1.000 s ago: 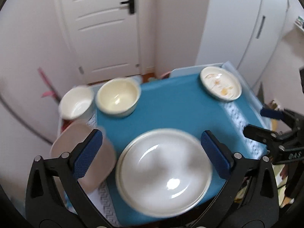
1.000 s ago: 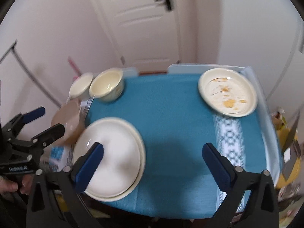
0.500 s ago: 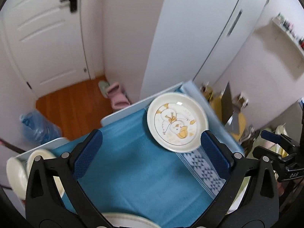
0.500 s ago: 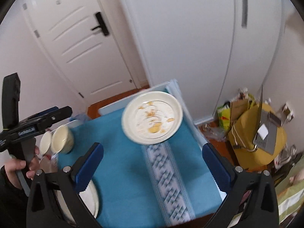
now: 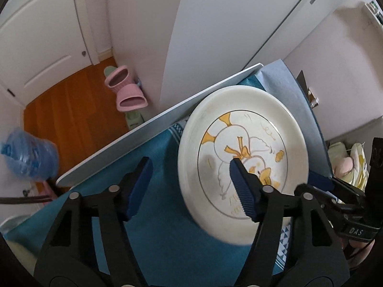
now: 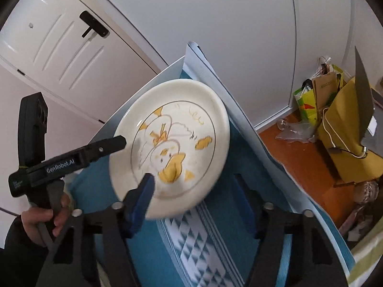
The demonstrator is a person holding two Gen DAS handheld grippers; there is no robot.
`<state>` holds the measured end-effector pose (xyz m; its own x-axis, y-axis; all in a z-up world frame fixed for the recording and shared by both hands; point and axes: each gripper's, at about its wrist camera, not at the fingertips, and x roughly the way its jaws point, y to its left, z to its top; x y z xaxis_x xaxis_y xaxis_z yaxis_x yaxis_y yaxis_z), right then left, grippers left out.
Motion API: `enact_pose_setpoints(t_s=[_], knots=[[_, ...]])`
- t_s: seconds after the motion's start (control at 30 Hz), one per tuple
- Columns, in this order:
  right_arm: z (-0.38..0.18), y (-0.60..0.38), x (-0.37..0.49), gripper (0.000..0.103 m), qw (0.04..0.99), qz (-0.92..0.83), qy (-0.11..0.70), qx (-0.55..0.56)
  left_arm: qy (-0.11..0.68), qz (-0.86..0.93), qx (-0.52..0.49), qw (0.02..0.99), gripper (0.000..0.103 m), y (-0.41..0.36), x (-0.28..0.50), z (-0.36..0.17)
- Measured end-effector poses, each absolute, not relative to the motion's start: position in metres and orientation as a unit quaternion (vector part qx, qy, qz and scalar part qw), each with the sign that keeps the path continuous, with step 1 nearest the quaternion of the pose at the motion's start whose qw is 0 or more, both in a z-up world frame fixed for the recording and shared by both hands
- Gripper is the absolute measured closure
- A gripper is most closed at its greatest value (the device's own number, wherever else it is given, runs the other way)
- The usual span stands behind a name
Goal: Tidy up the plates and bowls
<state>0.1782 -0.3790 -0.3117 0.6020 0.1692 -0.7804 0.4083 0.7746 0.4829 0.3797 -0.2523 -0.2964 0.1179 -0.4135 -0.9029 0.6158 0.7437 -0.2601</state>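
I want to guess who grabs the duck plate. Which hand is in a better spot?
It's close; I'd guess the left. The left gripper straddles the plate's rim, jaws closing. The right gripper also straddles the rim and is closing.

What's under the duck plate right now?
The duck plate lies on the teal tablecloth, partly over its white patterned band, near the table's corner. Whatever is directly beneath the plate is covered; nothing shows there.
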Motion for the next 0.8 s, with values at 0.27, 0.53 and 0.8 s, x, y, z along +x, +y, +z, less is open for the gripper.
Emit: enact_pose_setpoints(t_s=[0.27, 0.53, 0.8], knots=[[-0.323, -0.389, 0.187, 0.071, 0.832, -0.083, 0.434, 0.336, 0.567, -0.352, 0.107, 0.737, 0.073, -0.26, 0.378, -0.307], [-0.326, -0.393, 0.189, 0.09, 0.832, -0.1, 0.432, 0.334, 0.56, -0.345, 0.113, 0.745, 0.081, -0.261, 0.379, -0.311], [-0.318, -0.392, 0.187, 0.09, 0.841, -0.095, 0.433, 0.31, 0.549, -0.337, 0.117, 0.756, 0.081, -0.261, 0.367, -0.3]])
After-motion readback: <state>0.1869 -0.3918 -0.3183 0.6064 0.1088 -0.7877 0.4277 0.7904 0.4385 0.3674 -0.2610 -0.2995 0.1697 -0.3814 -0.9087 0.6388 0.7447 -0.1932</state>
